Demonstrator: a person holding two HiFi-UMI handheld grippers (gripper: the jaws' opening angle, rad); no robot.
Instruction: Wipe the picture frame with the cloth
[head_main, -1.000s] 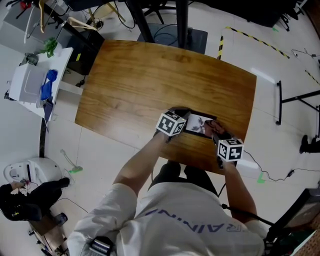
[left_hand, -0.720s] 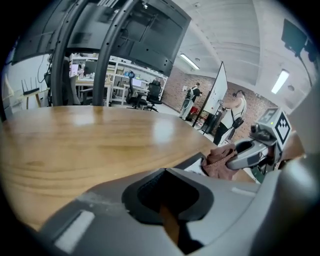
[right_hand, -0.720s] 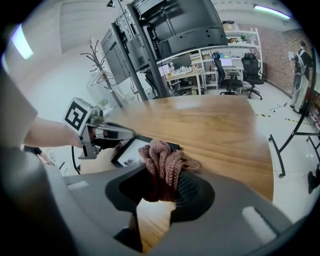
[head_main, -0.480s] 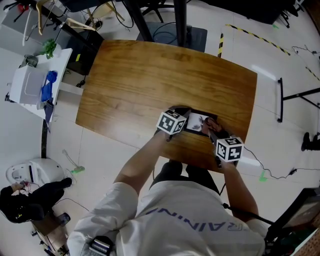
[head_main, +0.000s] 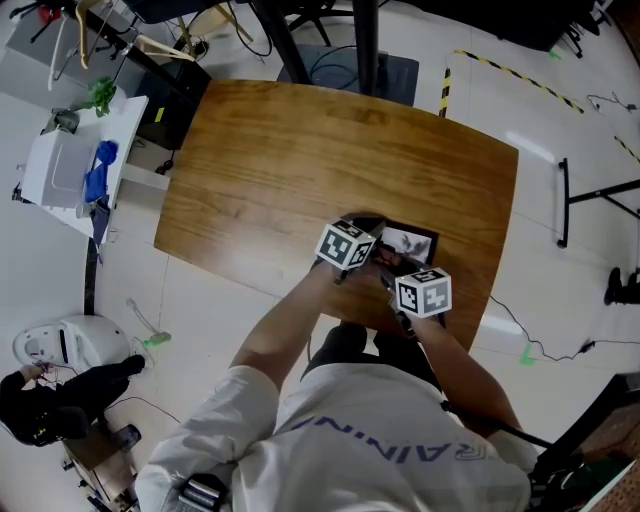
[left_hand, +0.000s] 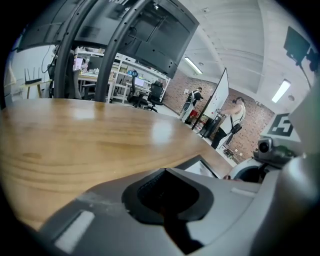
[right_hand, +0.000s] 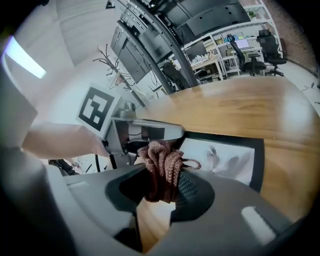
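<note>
— Where is the picture frame (head_main: 412, 243) found?
— Flat on the table (head_main: 300, 150), near its 5 o'clock corner.
— And the grippers?
— The cloth (right_hand: 161, 167) is clamped in the right gripper (right_hand: 159, 197) at the frame's 8 o'clock side. The left gripper (left_hand: 165, 202) is seen closed on nothing, at 9 o'clock.

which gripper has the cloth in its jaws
The right gripper: a brown knitted cloth is pinched between its jaws. The left gripper has its jaws together, with no cloth.

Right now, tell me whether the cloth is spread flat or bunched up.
Bunched up: the cloth is a wadded clump pinched in the right gripper, with none of it spread flat.
</note>
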